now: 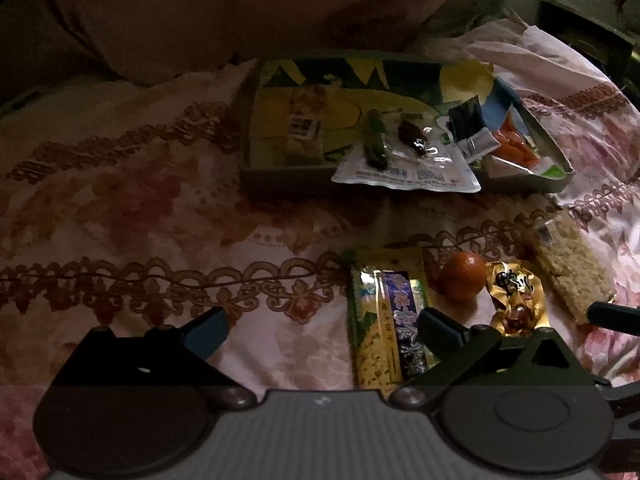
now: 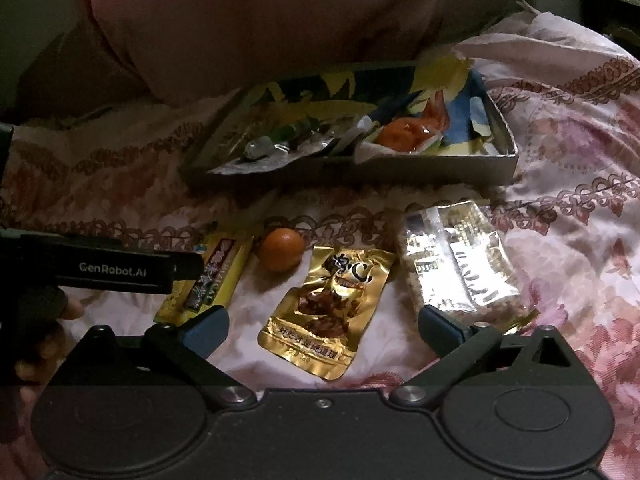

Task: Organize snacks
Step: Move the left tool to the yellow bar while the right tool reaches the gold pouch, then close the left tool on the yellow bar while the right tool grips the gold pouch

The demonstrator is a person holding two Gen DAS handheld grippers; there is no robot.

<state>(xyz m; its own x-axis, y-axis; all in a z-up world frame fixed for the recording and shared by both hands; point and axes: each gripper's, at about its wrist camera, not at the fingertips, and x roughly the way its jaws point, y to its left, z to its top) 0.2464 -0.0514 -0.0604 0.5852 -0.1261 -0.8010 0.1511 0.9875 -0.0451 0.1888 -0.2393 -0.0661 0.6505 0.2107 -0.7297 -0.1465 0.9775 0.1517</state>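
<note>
Gold foil caught the dim light on the pouch (image 2: 325, 312) that lay flat on the floral bedspread (image 2: 568, 208), straight ahead of the right gripper (image 2: 322, 330) and between its two blue-tipped fingers (image 2: 206, 330). Its jaws were spread wide, holding nothing. The pouch was crinkled, printed with dark characters and a picture of brown meat.

Just beside its upper left corner sat a small orange fruit (image 2: 280, 255), and left of that a yellow and purple bar wrapper (image 2: 208, 280), partly covered by the tip of the left gripper seen from the side. To the pouch's right lay a clear-wrapped grain bar (image 2: 460, 264) with glare across the plastic. Nothing lay between the right gripper and the pouch.

From the left wrist, the left gripper (image 1: 322, 332) hovered over bare bedspread, jaws also spread and empty; its right finger overlapped the near end of the bar wrapper (image 1: 386, 320). The fruit (image 1: 464, 276), pouch (image 1: 518, 300) and grain bar (image 1: 572, 264) lined up to the right.

Farther back stood a shallow box (image 1: 280, 176) with a colourful printed lining, already holding several packets: a clear sachet (image 1: 404, 160) drooping over the near wall, an orange-filled bag (image 1: 514, 148) and another grain bar (image 1: 306, 124). Behind the box rose a large pink cushion-like mass (image 2: 260, 20).
</note>
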